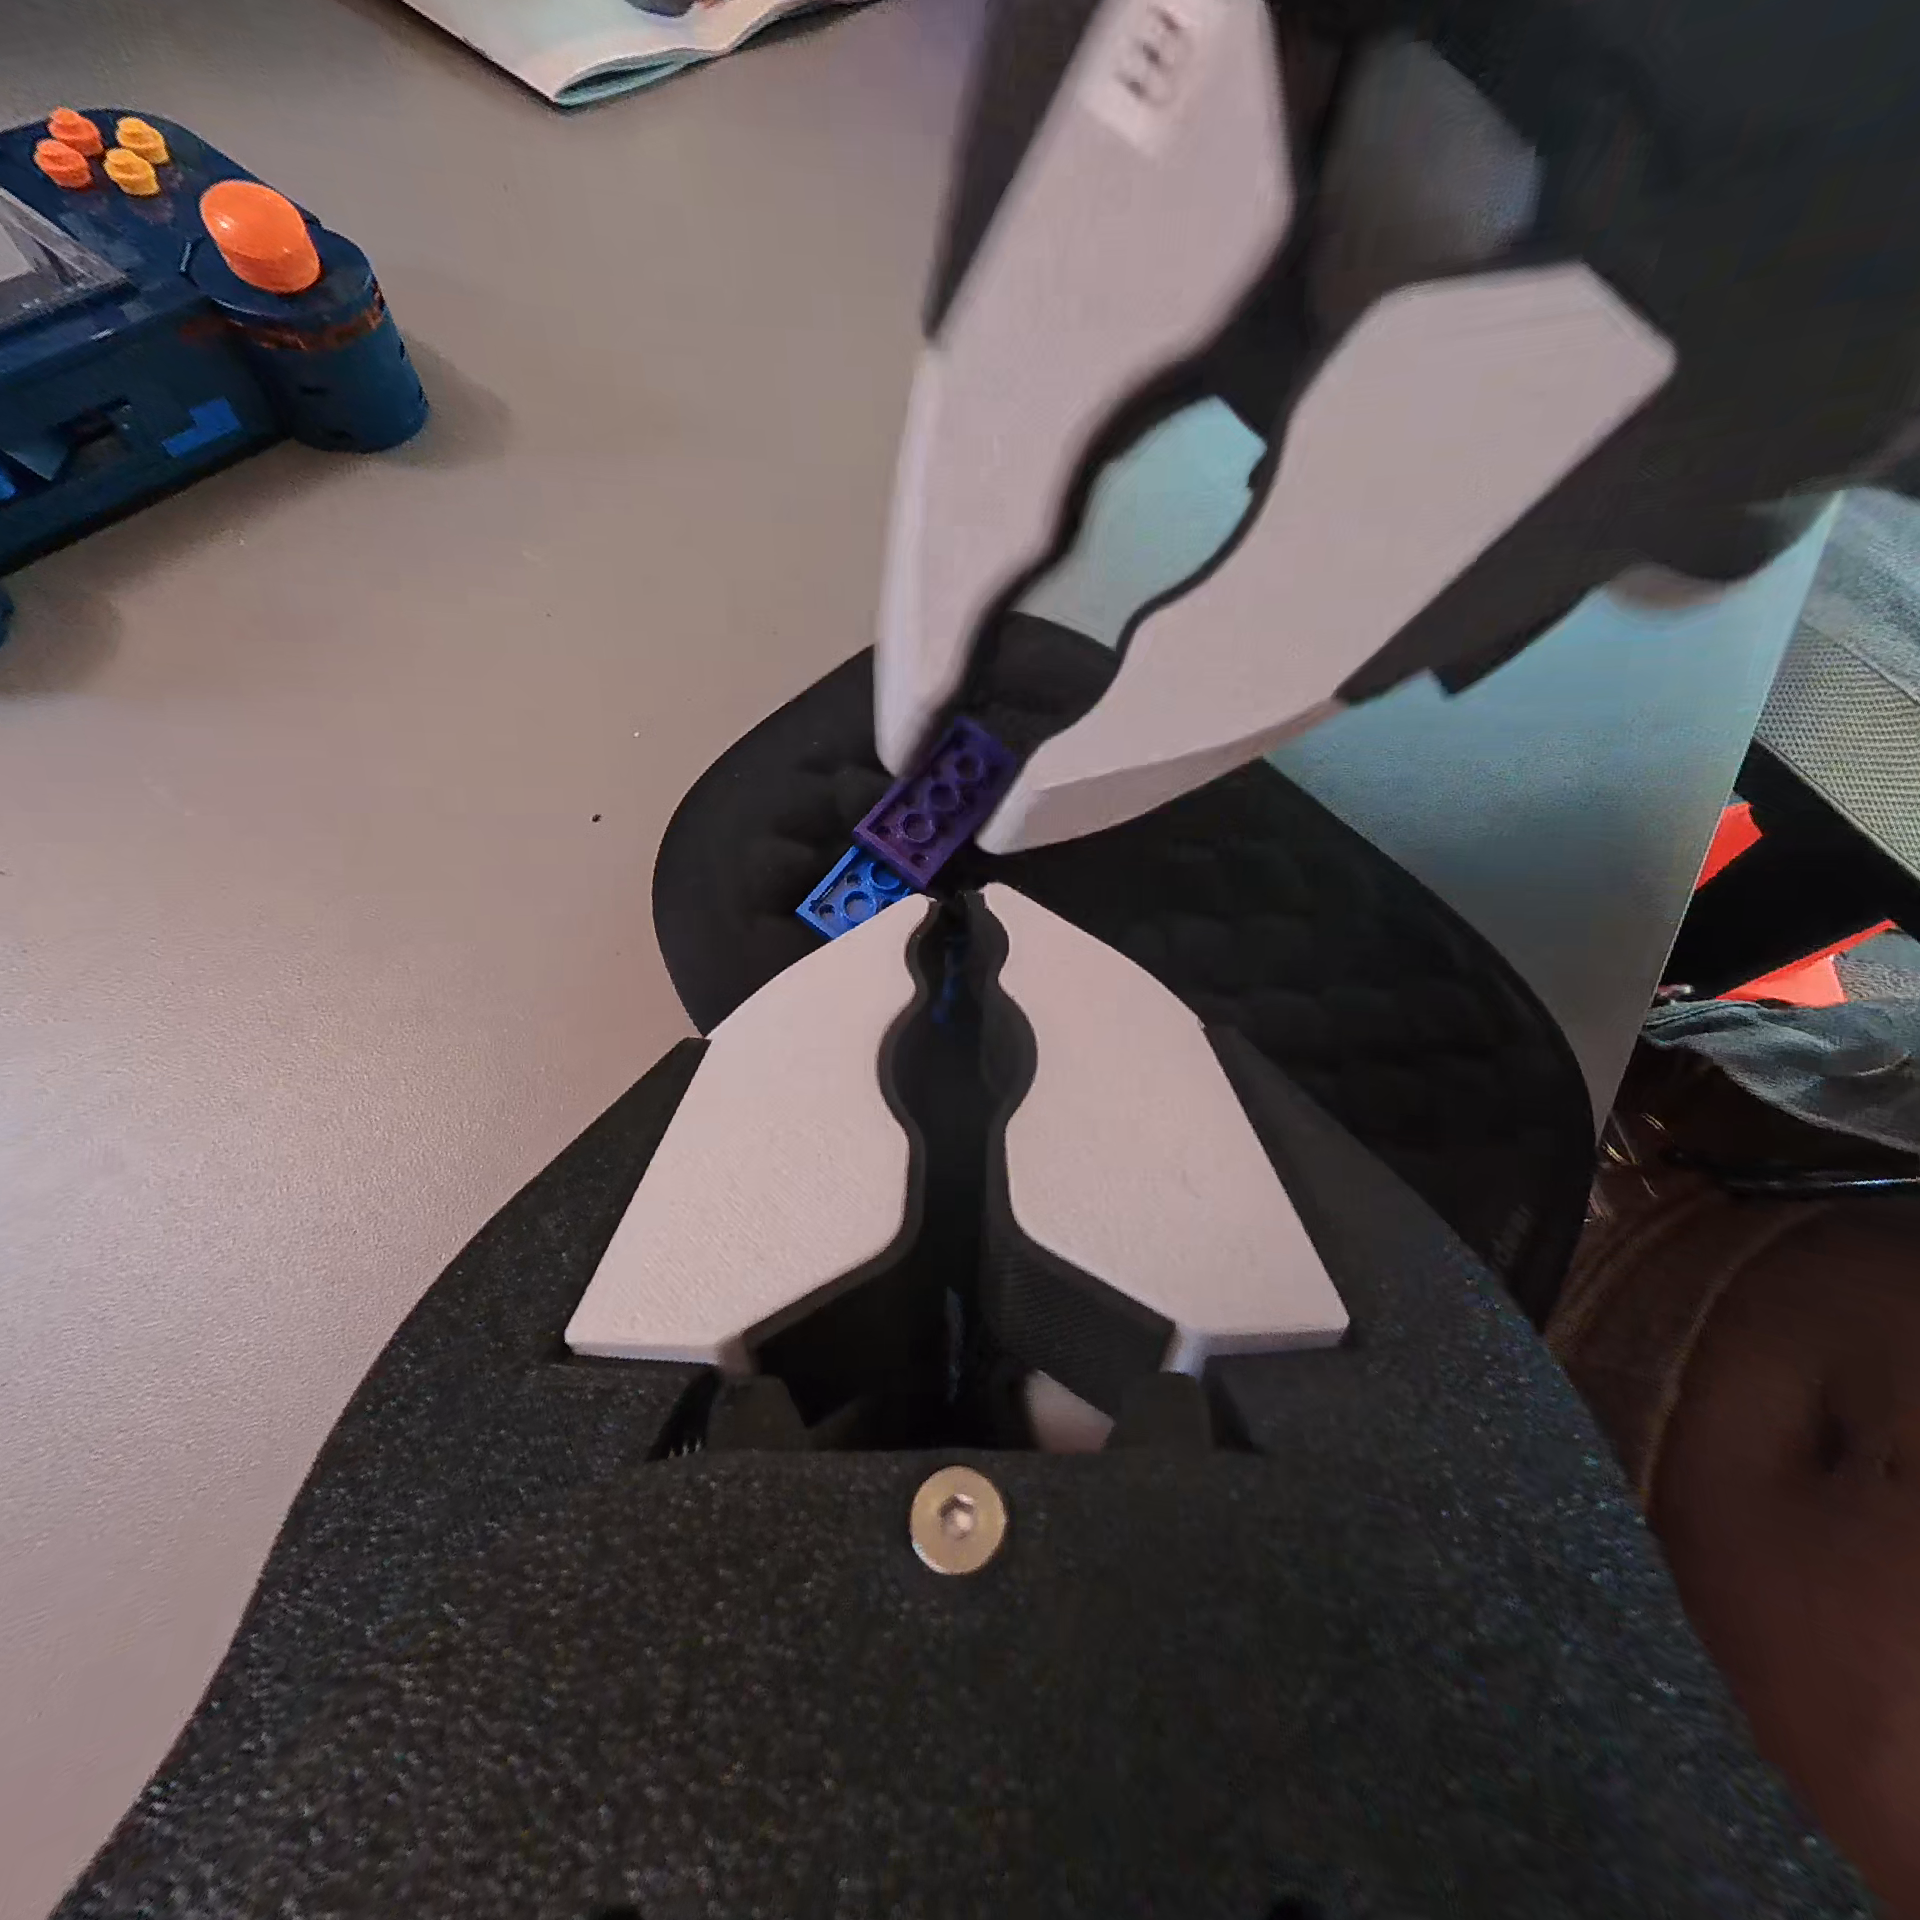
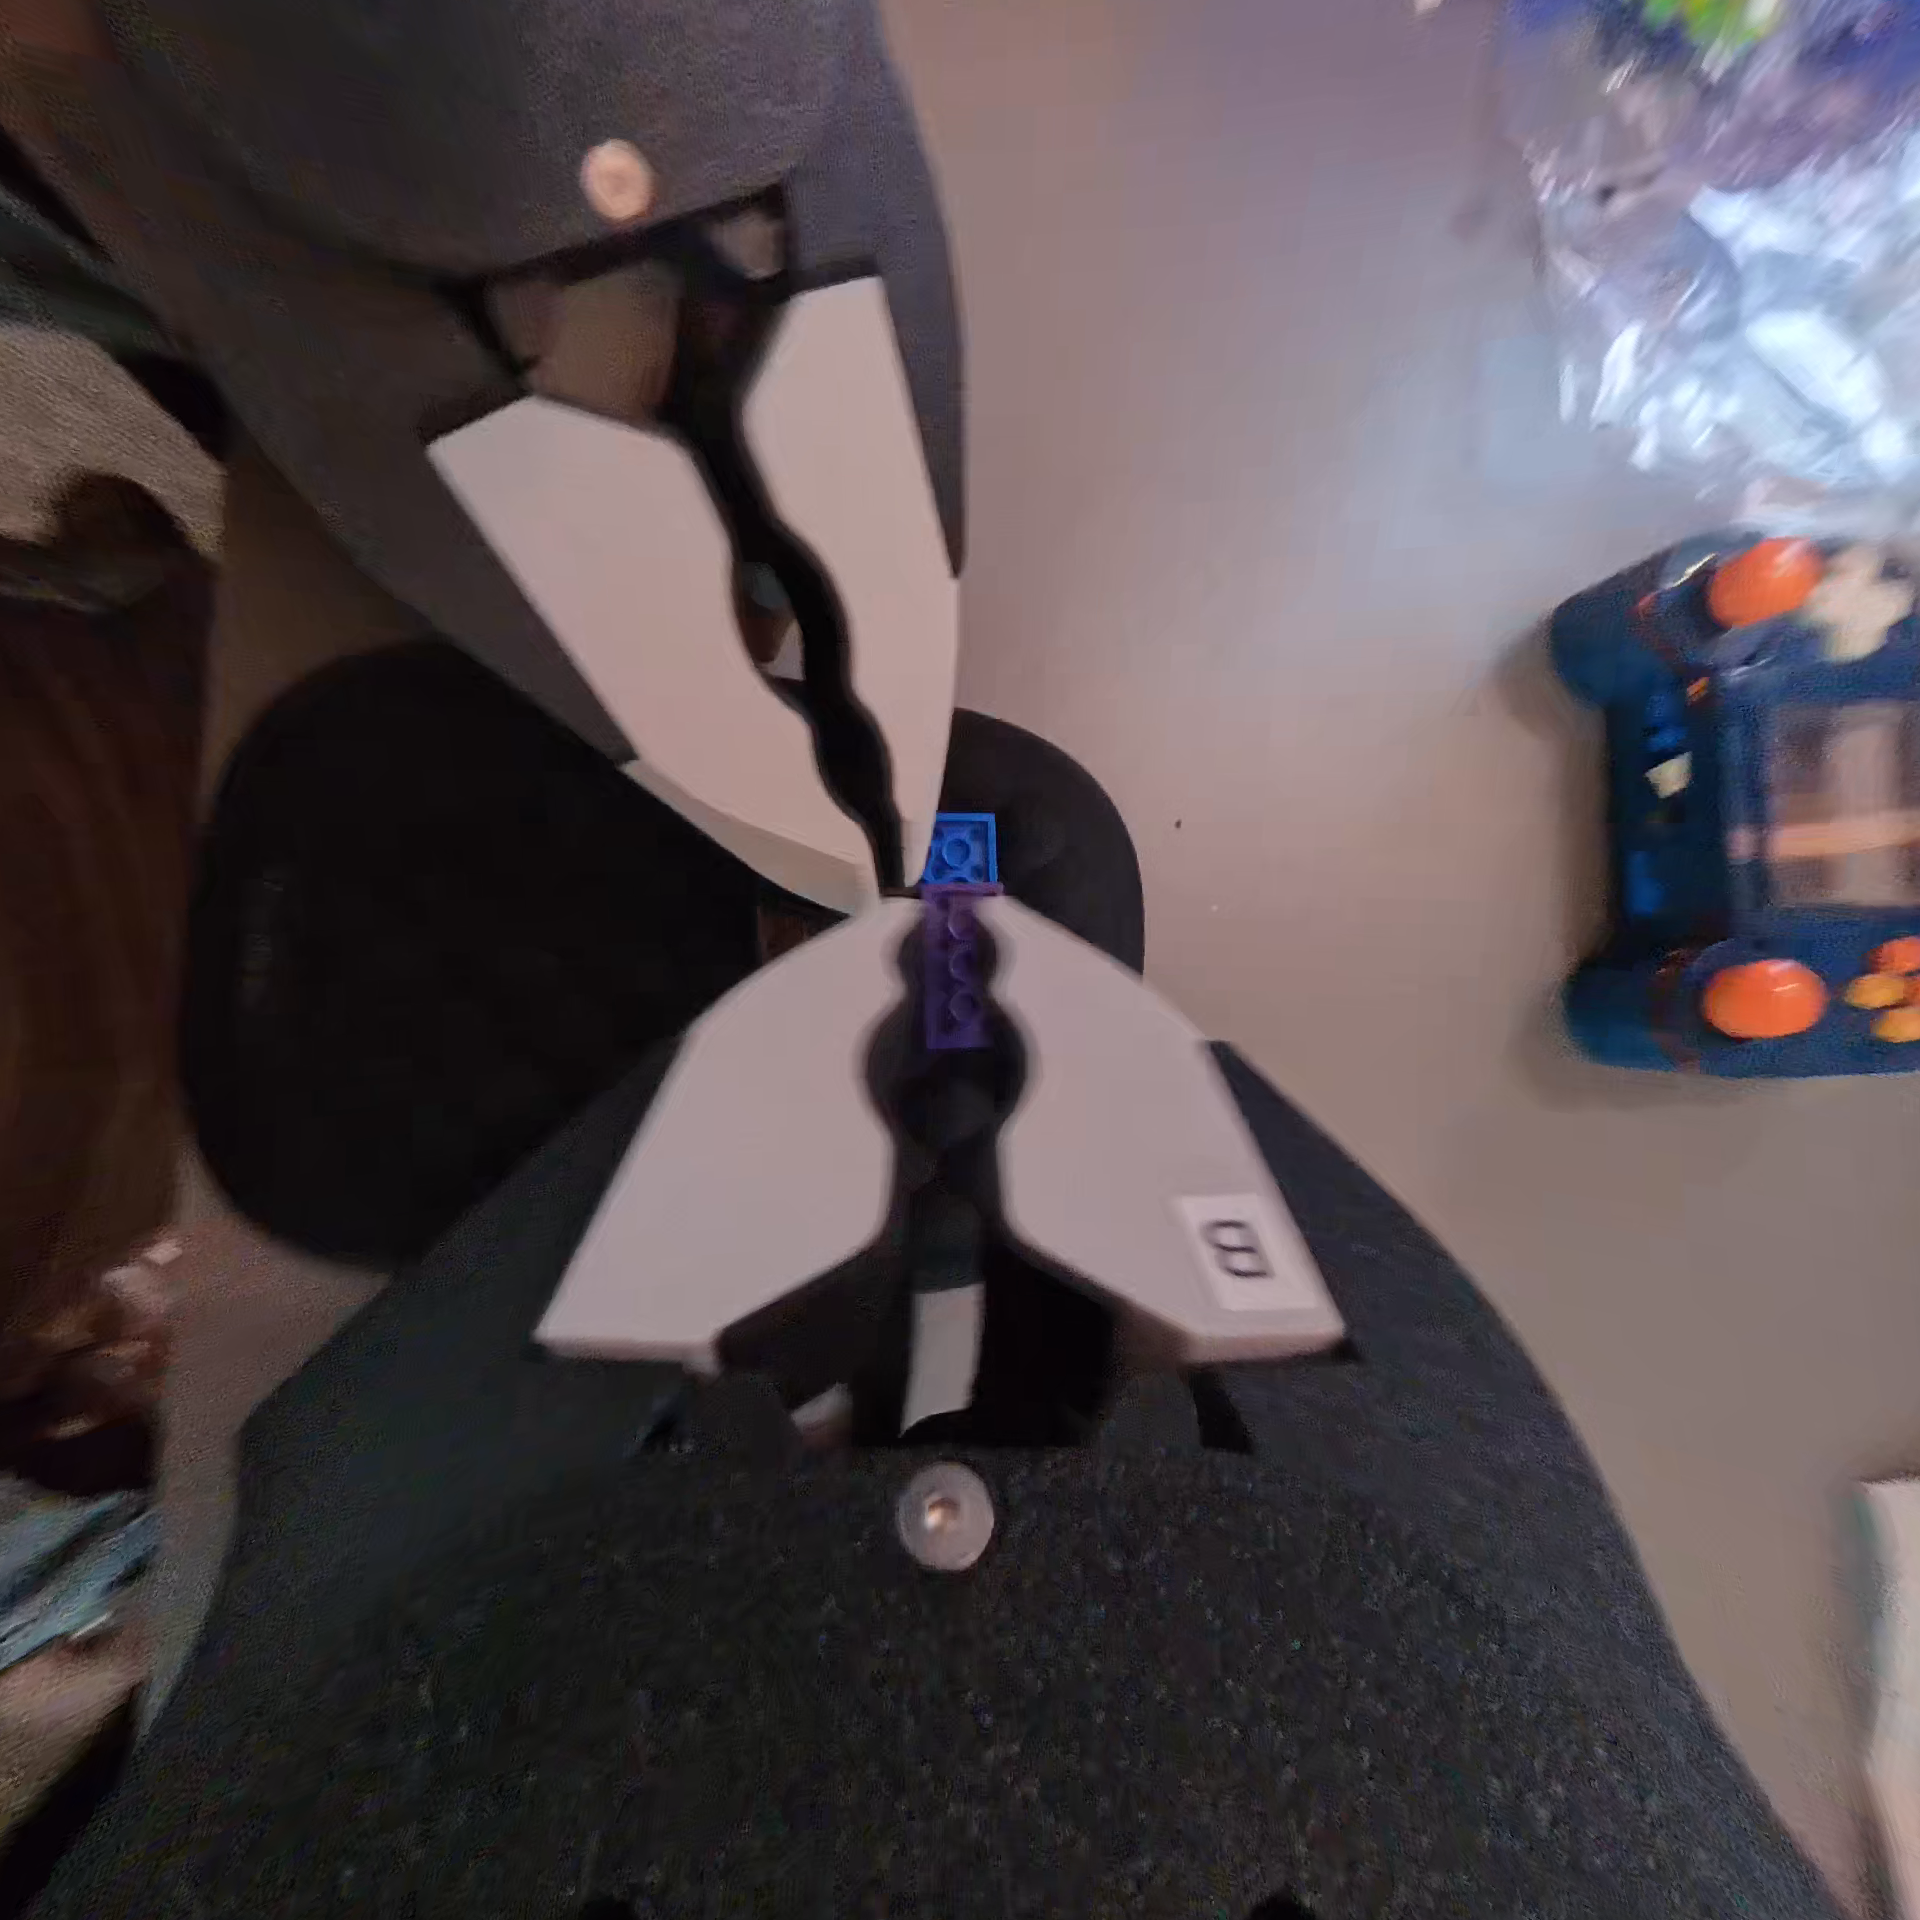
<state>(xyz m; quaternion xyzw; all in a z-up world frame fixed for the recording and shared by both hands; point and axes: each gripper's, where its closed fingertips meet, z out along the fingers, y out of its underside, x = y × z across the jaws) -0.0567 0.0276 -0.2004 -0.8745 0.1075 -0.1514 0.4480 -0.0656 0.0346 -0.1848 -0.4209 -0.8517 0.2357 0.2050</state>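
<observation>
The right tongs [image 2: 948,914] pinched a small purple studded plastic plate [image 2: 954,982]. The left tongs [image 1: 956,902], nearly closed, gripped a small blue studded plastic plate [image 1: 850,894], touching the purple plate's 7 o'clock end above the grey worktop [image 1: 364,831].

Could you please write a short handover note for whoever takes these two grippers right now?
Left gripper: shut on the blue plate, held by one end.
Right gripper: shut on the purple plate, which lies lengthwise between its fingers.
The plates meet end to end above the black pad; whether they are joined cannot be told.
Blue controller model sits on the table, untouched. A booklet lies at the far edge.
</observation>
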